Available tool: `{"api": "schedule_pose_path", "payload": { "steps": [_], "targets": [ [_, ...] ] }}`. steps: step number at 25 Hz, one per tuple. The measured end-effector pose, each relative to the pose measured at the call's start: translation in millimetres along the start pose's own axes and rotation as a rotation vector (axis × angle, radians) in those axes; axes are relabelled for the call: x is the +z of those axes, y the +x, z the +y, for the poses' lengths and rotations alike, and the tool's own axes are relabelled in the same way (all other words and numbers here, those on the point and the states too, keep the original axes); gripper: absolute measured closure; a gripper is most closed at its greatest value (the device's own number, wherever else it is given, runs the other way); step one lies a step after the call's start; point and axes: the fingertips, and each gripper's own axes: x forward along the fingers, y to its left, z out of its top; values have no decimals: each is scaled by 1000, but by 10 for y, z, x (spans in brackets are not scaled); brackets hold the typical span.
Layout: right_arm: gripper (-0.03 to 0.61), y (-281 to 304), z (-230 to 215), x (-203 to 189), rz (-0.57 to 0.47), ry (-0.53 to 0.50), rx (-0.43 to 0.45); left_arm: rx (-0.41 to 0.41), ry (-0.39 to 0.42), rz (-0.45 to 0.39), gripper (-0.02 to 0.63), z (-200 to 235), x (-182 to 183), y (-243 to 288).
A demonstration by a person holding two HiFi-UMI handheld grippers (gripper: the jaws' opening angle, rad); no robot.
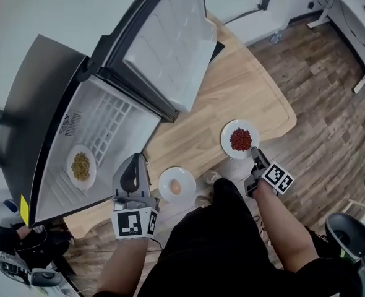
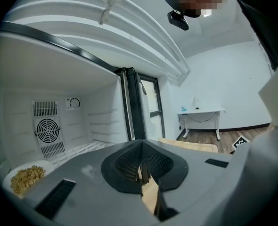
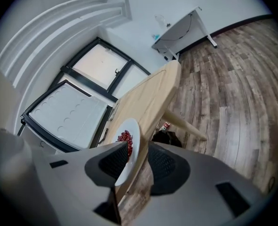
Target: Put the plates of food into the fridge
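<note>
Head view: the open fridge (image 1: pixel 52 122) fills the left of the frame, its door (image 1: pixel 164 48) swung to upper centre. Inside, at lower left, sits a plate of yellow food (image 1: pixel 80 166). On the table (image 1: pixel 232 91), an egg plate (image 1: pixel 177 184) lies at lower centre and a red plate (image 1: pixel 240 139) right of centre. The left gripper (image 1: pixel 133 163) points at the fridge, just left of the egg plate. The right gripper (image 1: pixel 255 153) tips at the red plate's near rim.

Left gripper view: the jaws are closed together with nothing in them; the yellow food shows at lower left.

Right gripper view: the jaws stand apart, unclenched, the red plate's rim and the table edge between them.
</note>
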Motion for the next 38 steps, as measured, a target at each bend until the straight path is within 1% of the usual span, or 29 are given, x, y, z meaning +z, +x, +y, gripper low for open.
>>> {"api": "schedule_pose_path", "payload": {
  "steps": [3, 5, 6, 10, 13, 19, 24, 28, 32, 38],
  "targets": [
    [433, 78, -35, -51, 10, 29, 16, -5, -2, 5, 609, -29, -10, 58],
    [465, 96, 3, -59, 9, 22, 37, -8, 4, 5, 609, -33, 4, 76],
    [499, 96, 32, -54, 7, 17, 46, -8, 7, 5, 609, -24, 9, 81],
    [534, 42, 169, -8, -18, 61, 103, -1, 1, 4, 609, 34, 15, 69],
    [546, -32, 323, 42, -26, 58, 141, 2, -1, -13, 609, 51, 64, 39],
    [546, -118, 488, 8, 3, 54, 147, 23, -7, -46, 609, 131, 146, -98],
    [546, -152, 757, -42, 19, 54, 191, 73, -20, -66, 609, 293, 188, -309],
    [546, -148, 990, -74, 51, 87, 223, 124, -27, -88, 609, 431, 236, -501],
    [546, -129, 1335, -124, 78, 74, 298, 174, -29, -106, 609, 576, 293, -699],
    [546, -64, 1776, -258, 134, 50, 360, 256, -31, -123, 609, 785, 320, -1023]
  ]
}}
